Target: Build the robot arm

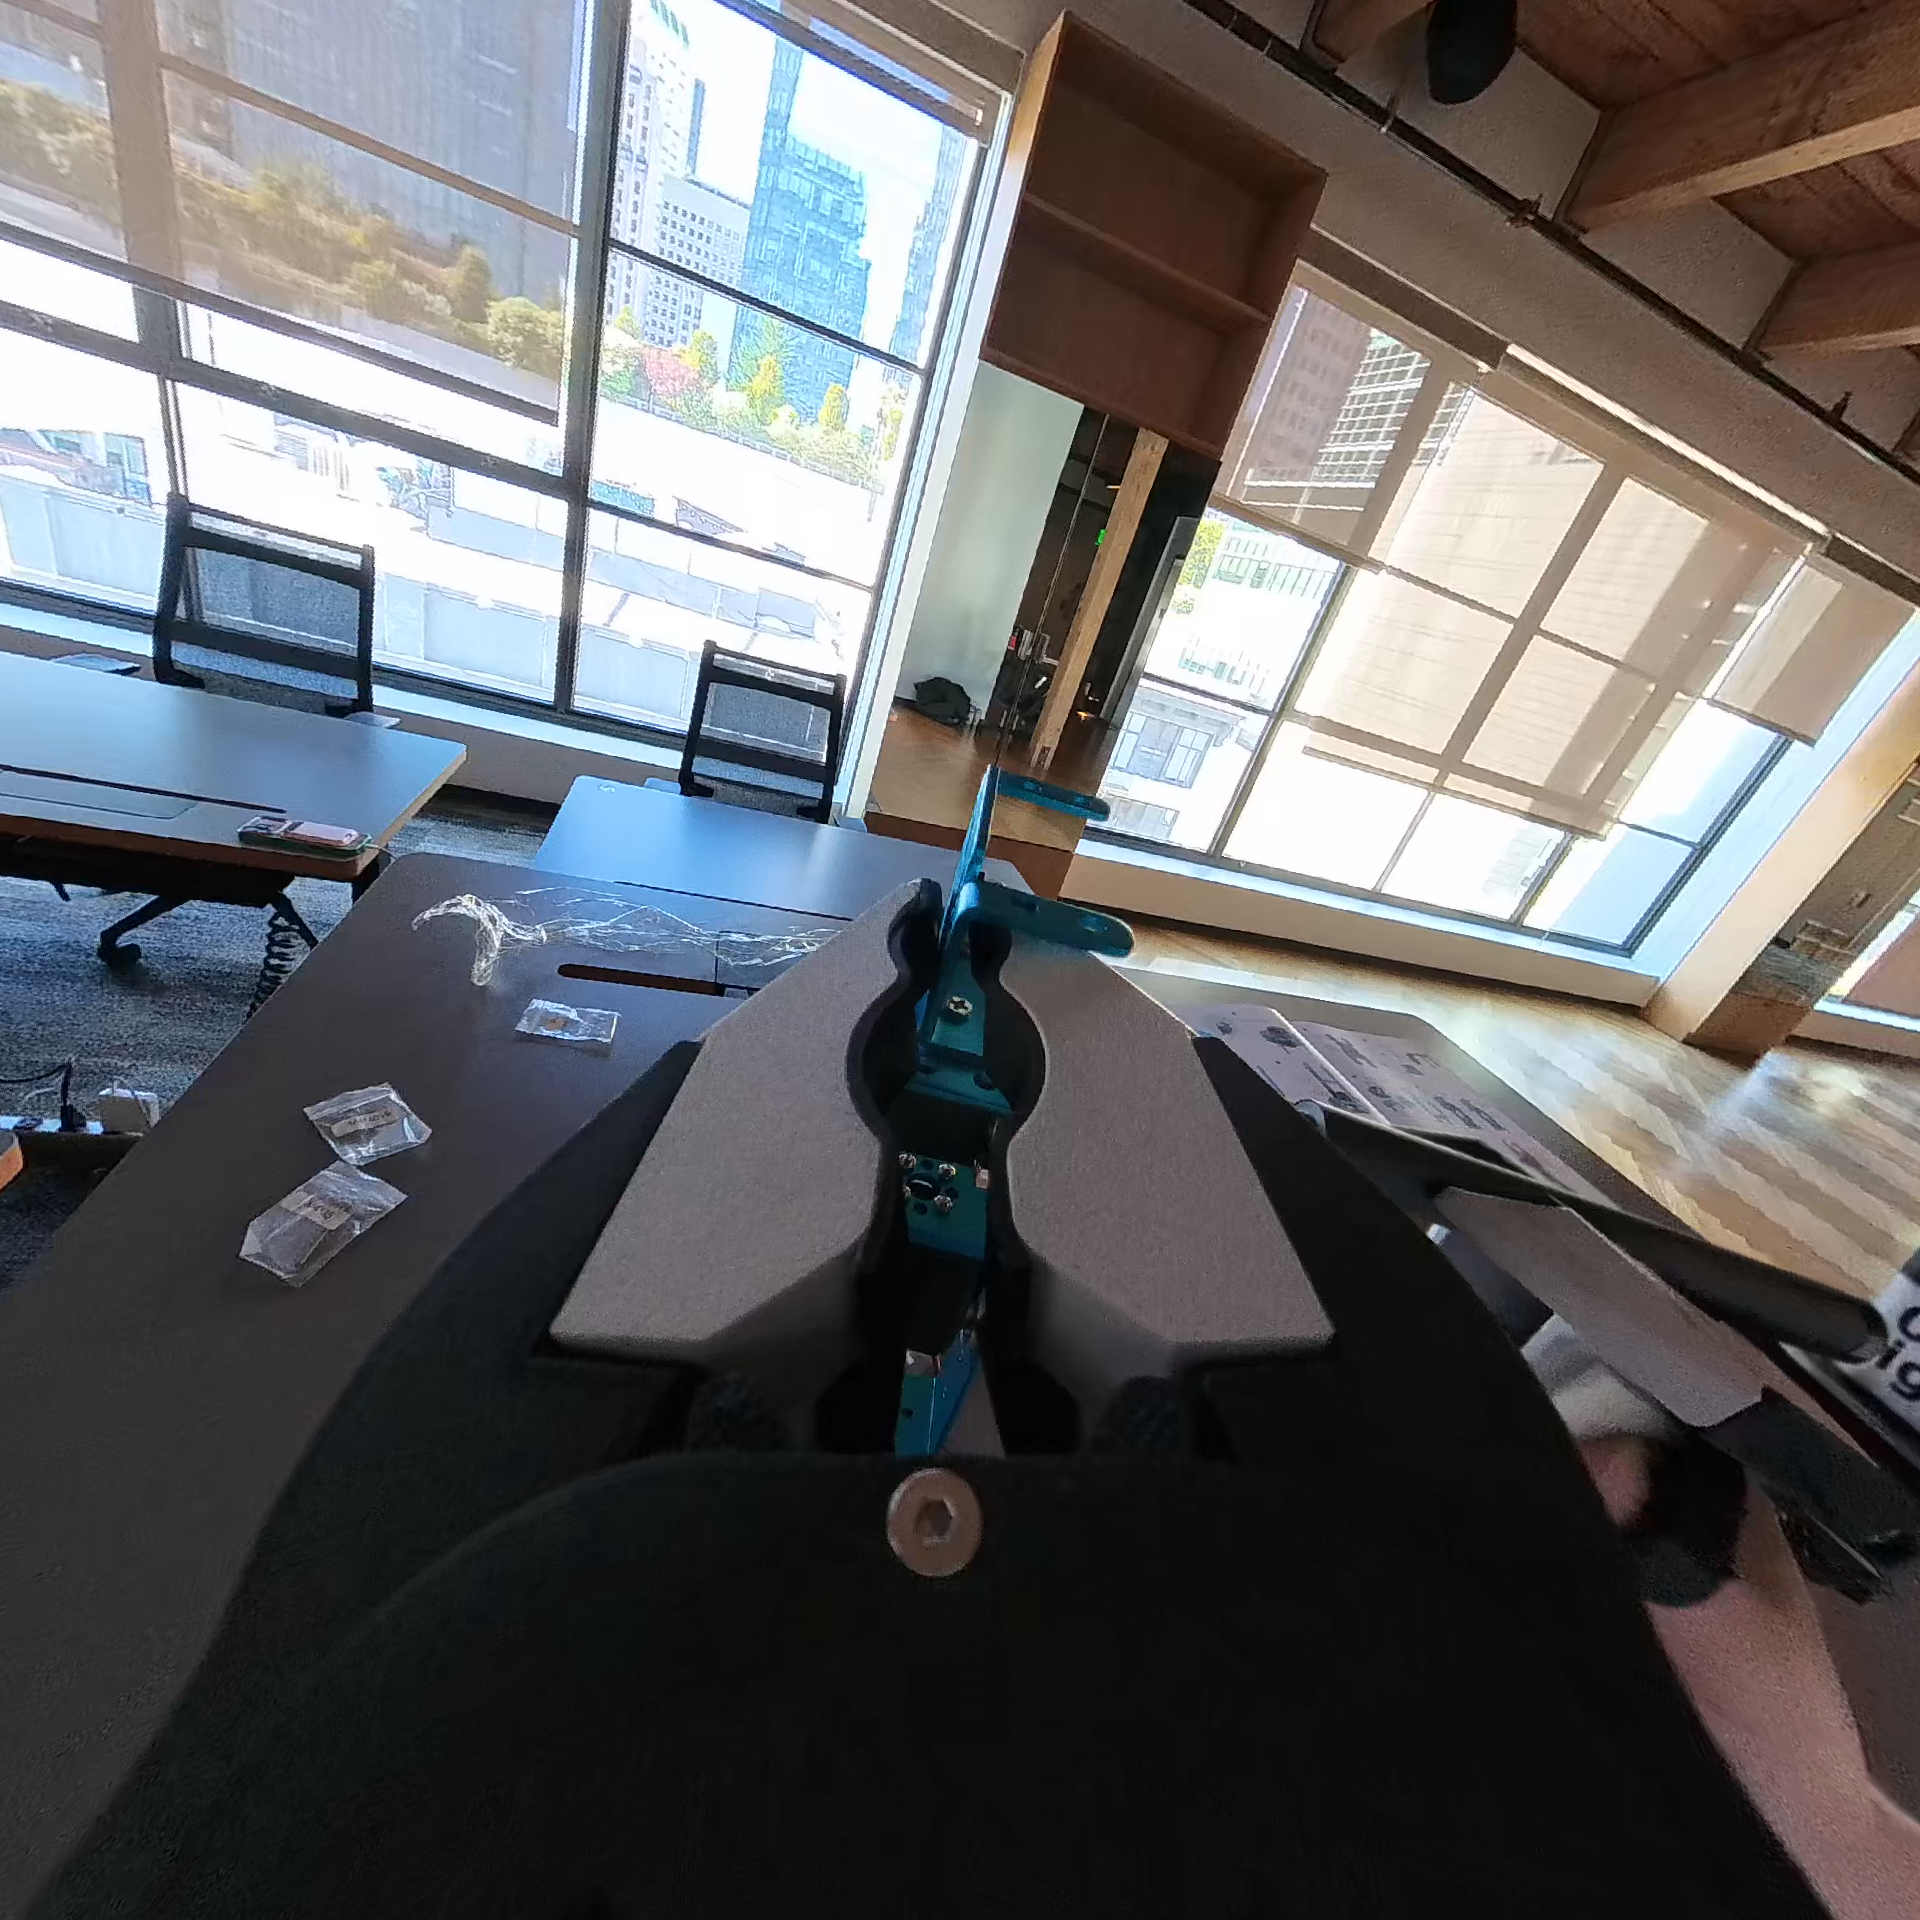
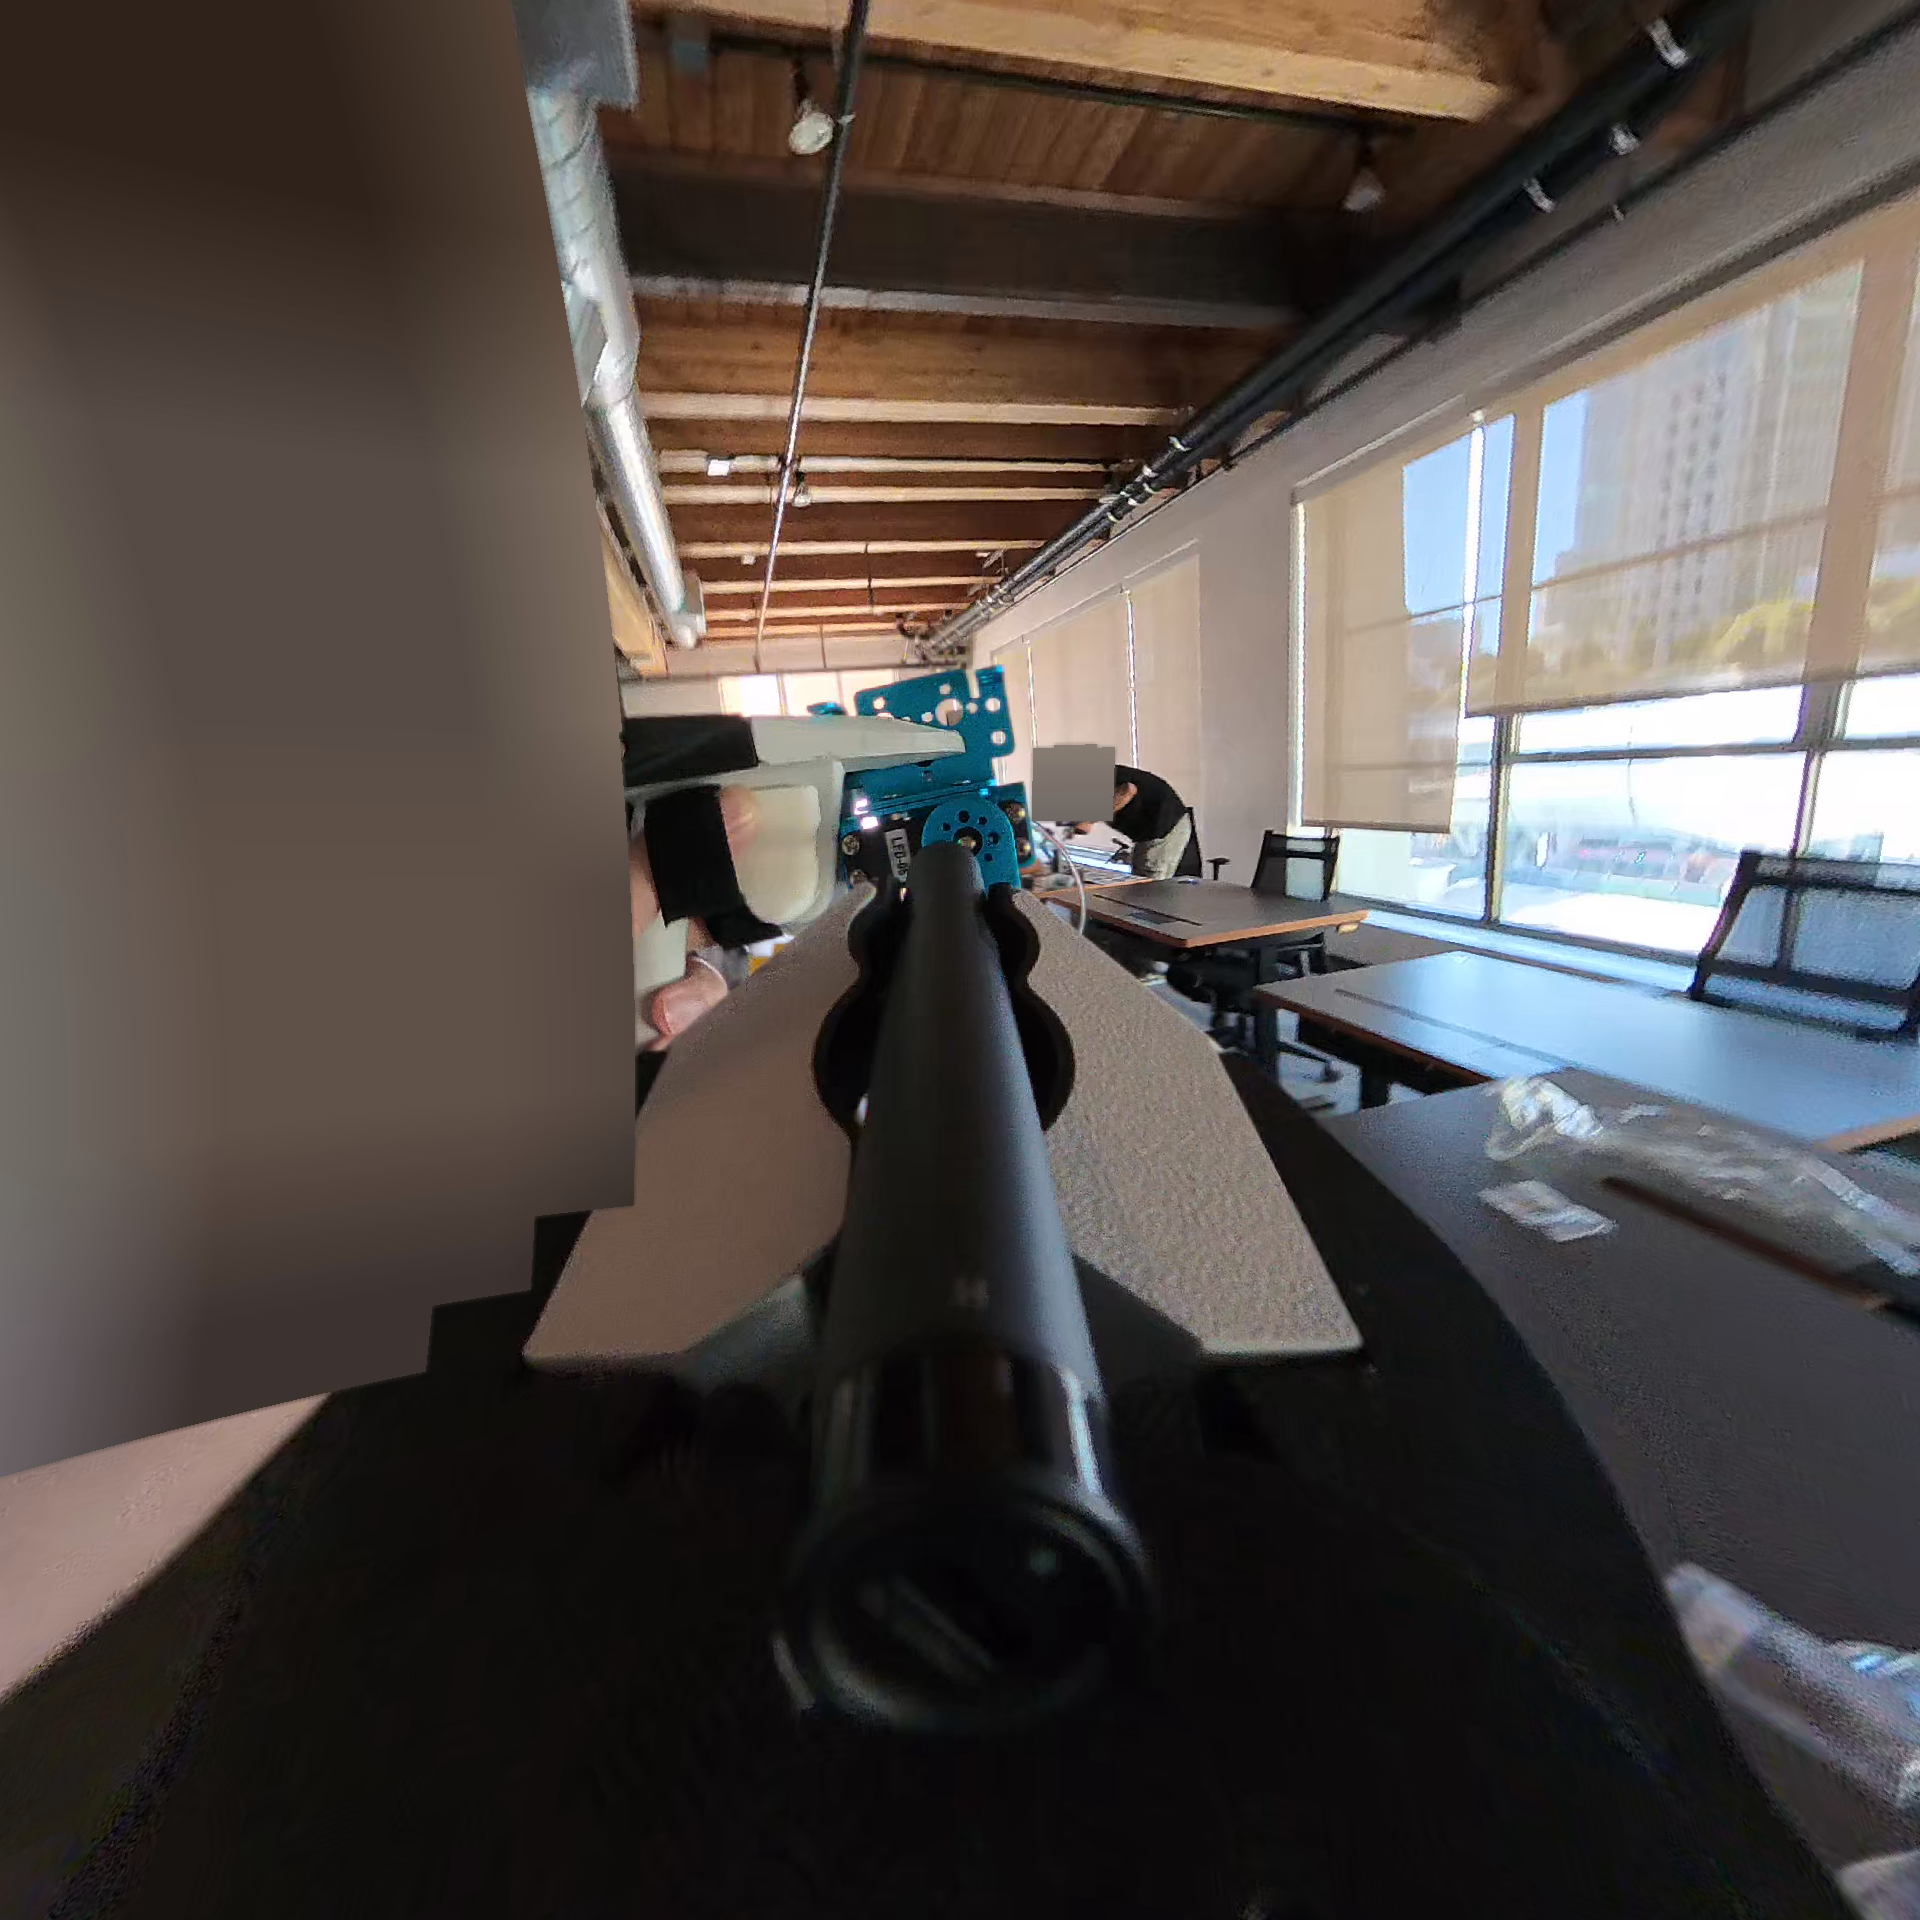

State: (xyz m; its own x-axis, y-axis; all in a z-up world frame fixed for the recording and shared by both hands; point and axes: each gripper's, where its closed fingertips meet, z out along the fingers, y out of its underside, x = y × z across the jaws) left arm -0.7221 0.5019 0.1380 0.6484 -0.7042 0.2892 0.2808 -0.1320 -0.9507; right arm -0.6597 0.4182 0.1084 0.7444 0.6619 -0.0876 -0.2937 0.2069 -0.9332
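My left gripper (image 1: 951, 914) is shut on a blue metal bracket assembly (image 1: 971, 1023) with a black servo, held up above the dark desk (image 1: 187, 1351); the bracket sticks out past the fingertips. My right gripper (image 2: 940, 894) is shut on a long black screwdriver (image 2: 951, 1174), whose tip points at the blue round horn of the same assembly (image 2: 961, 821). In the right wrist view the left gripper (image 2: 831, 743) shows at the left, clamping the assembly. In the left wrist view the screwdriver shaft (image 1: 1600, 1216) comes in from the right.
Several small clear bags of parts (image 1: 364, 1122) and crumpled clear plastic (image 1: 623, 930) lie on the desk. A printed sheet (image 1: 1382, 1081) lies at the right. Other desks and black chairs (image 1: 764, 743) stand by large windows. A person (image 2: 1153, 816) bends over a far desk. Some 11 centimeters of space lies between my two pairs of fingers.
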